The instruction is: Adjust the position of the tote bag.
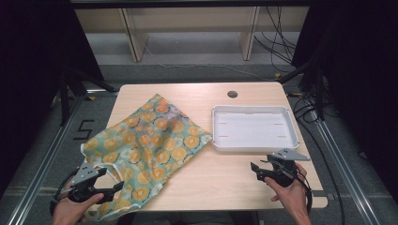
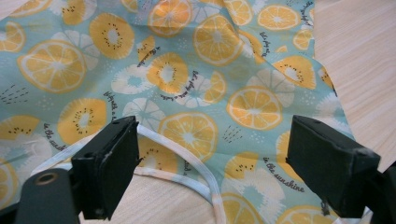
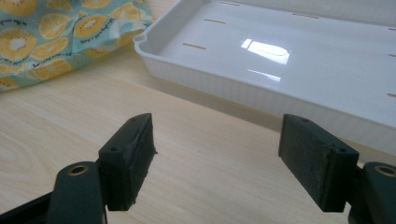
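Note:
A teal cloth printed with orange and kiwi slices [image 1: 150, 145] lies spread over the left half of the wooden table [image 1: 220, 180], one end hanging over the near edge. My left gripper [image 1: 116, 187] hovers at that near left corner, open, its jaws wide over the cloth [image 2: 196, 88] and its white trim strap [image 2: 187, 161]. My right gripper [image 1: 257, 171] is open above bare wood, just in front of a white tray [image 1: 253, 127]. The tray's rim [image 3: 243, 88] and the cloth's edge [image 3: 51, 37] lie beyond its jaws [image 3: 217, 163].
The white tray is empty and sits at the table's right side. A round cable hole [image 1: 232, 94] is near the far edge. Metal rails [image 1: 42, 164] flank the table, and cables [image 1: 277, 51] trail on the floor behind.

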